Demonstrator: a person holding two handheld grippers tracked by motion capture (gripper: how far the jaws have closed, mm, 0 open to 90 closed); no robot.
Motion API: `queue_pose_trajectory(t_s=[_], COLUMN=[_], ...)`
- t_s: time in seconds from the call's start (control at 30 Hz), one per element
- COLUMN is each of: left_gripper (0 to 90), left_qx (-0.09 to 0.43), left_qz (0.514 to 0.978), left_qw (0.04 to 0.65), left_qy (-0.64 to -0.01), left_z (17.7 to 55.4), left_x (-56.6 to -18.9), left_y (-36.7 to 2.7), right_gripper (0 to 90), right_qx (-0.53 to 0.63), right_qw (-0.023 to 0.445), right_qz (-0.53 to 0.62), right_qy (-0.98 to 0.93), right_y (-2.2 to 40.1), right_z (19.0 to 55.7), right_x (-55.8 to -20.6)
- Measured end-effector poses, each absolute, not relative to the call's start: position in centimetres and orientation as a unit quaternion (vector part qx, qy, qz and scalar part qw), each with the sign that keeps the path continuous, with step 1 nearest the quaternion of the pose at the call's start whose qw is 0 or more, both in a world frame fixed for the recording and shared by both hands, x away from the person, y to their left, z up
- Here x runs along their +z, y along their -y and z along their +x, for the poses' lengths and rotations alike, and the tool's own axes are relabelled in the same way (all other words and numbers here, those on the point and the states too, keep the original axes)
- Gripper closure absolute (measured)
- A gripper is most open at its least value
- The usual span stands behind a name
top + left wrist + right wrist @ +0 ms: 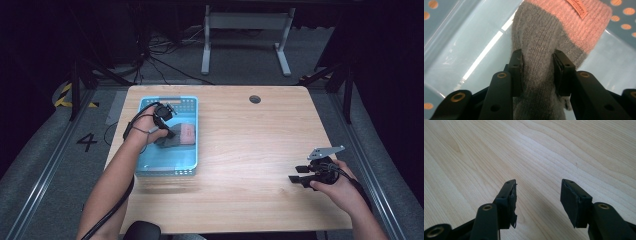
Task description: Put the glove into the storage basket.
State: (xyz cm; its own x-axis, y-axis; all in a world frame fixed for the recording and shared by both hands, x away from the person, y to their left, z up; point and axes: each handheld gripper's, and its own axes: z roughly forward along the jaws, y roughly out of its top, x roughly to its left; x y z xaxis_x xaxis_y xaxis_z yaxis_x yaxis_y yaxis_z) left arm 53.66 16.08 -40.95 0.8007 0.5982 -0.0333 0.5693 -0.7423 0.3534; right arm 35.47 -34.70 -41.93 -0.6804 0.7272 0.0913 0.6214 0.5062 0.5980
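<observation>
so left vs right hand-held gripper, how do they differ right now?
The left hand-held gripper is shut on the grey and pink knit item; the right hand-held gripper is open with nothing between its jaws. Left sits inside the blue basket; right is over bare wooden table. Both have two black jaws.

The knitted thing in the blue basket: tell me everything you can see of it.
The knitted item is soft, fuzzy wool, mostly grey with a ribbed pink band at one end that carries a small sewn label. It looks like a sock or hat; which, I cannot tell. It lies inside the blue basket, at the table's left. The left gripper pinches its grey part between both jaws, bunching the fabric.
</observation>
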Motion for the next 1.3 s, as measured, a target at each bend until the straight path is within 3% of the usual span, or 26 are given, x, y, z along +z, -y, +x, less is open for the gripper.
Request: queue_pose_trajectory(t_s=[0.17, 0.4, 0.8, 1.3], left_gripper=[61.6, 44.4, 42.5, 44.8], left_qx=[0.035, 0.038, 0.071, 0.072], left_qz=[0.928, 0.921, 0.905, 0.892], left_qw=[0.187, 0.216, 0.272, 0.351], left_qy=[-0.319, -0.322, -0.318, -0.276], left_z=[53.7, 53.7, 51.5, 44.6], left_x=[-41.4, -41.6, -38.9, -33.7], left_y=[-16.5, -16.6, -16.9, -13.4], right_gripper=[47.4, 47.0, 46.8, 46.8], right_qx=[0.306, 0.307, 0.309, 0.327], right_qw=[0.086, 0.084, 0.084, 0.091], right_qz=[0.389, 0.386, 0.378, 0.345], right_qy=[-0.865, -0.866, -0.869, -0.875], right_y=[34.8, 34.6, 34.1, 32.9], right_z=[35.5, 35.6, 36.3, 38.3], right_x=[-41.9, -42.0, -41.9, -41.1])
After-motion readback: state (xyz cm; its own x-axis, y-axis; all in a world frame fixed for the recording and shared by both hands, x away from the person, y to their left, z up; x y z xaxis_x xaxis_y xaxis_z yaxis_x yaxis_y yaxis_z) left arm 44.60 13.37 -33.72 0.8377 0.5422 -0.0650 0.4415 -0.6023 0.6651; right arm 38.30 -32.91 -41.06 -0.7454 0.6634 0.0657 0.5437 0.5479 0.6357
